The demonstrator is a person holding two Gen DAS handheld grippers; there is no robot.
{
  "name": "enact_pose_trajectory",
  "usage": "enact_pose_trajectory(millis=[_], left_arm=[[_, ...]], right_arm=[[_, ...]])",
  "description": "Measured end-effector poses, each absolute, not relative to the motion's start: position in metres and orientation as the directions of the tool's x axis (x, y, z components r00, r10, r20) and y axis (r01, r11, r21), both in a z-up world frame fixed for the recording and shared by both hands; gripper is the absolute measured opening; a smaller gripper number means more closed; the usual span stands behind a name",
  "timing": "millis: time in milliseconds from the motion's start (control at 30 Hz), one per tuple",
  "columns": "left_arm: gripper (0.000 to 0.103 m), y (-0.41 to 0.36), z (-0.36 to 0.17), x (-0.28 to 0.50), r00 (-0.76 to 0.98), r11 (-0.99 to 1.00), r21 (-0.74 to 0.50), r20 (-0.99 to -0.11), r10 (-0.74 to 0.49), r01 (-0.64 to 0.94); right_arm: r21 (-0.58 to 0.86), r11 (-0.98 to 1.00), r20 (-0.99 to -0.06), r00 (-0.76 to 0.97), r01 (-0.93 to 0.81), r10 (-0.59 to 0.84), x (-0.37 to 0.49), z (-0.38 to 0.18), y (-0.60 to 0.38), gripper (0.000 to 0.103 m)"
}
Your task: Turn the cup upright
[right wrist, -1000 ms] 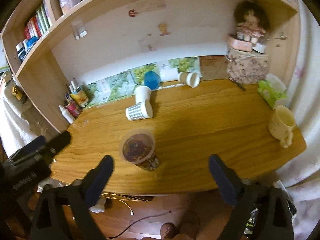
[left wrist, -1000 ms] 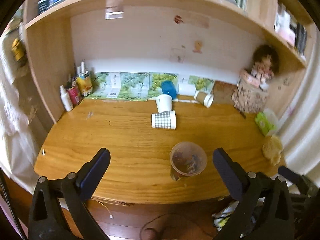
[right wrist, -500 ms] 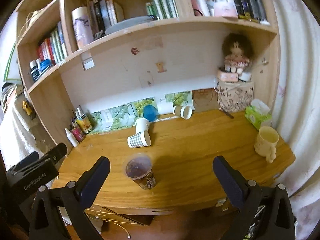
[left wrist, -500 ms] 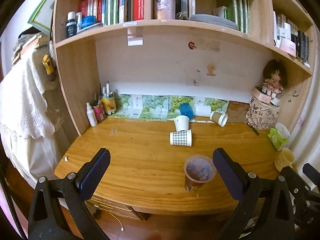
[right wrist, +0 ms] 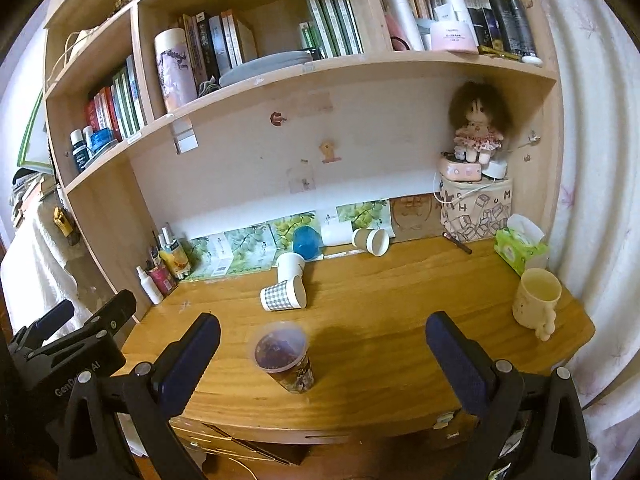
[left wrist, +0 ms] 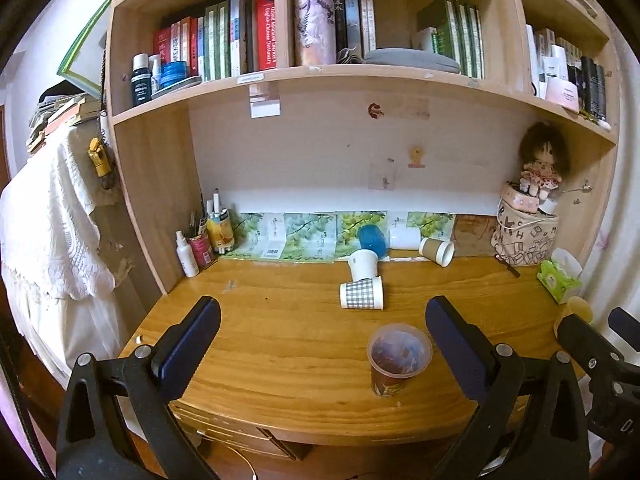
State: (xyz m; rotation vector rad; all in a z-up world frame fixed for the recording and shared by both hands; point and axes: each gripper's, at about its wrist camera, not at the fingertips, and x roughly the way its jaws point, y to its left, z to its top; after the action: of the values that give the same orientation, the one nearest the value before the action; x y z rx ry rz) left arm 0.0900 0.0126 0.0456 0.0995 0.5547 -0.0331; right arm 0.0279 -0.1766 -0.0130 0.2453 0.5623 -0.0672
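A clear plastic cup with a dark patterned sleeve [left wrist: 398, 354] stands upright near the desk's front edge; it also shows in the right wrist view [right wrist: 285, 355]. A checked paper cup [left wrist: 361, 295] [right wrist: 283, 295] lies on its side mid-desk, a white cup [left wrist: 363, 264] [right wrist: 291, 266] on its side behind it, a brown cup [left wrist: 437, 250] [right wrist: 371, 240] and a blue cup [left wrist: 371, 239] [right wrist: 307, 241] on their sides at the back. My left gripper [left wrist: 320, 340] and right gripper [right wrist: 322, 356] are open, empty, held back from the desk's front edge.
A wooden desk [left wrist: 280, 320] sits under bookshelves. Bottles and a pen holder [left wrist: 204, 240] stand back left. A doll on a printed box [right wrist: 474, 200], a green tissue pack [right wrist: 518, 246] and a yellow mug [right wrist: 538, 302] are at the right. White cloth [left wrist: 48, 220] hangs at left.
Both grippers have pulled back and risen away from the desk, so the shelves now show. The patterned cup stands as before. Jaws stay open.
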Motion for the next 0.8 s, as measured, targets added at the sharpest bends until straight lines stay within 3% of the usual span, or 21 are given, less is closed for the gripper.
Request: enact_pose_trajectory(millis=[267, 800], left_arm=[[0.102, 0.01, 0.05, 0.091, 0.872, 0.993, 0.092, -0.489, -0.022, 0.077], [0.102, 0.013, 0.05, 0.091, 0.866, 0.995, 0.089, -0.501, 0.004, 0.047]], right_arm=[[0.215, 0.972, -0.486, 0.874, 0.097, 0.02, 0.026, -0.007, -0.172, 0.103], [0.246, 0.967, -0.558, 0.825, 0.065, 0.087, 0.042, -0.017, -0.17, 0.103]])
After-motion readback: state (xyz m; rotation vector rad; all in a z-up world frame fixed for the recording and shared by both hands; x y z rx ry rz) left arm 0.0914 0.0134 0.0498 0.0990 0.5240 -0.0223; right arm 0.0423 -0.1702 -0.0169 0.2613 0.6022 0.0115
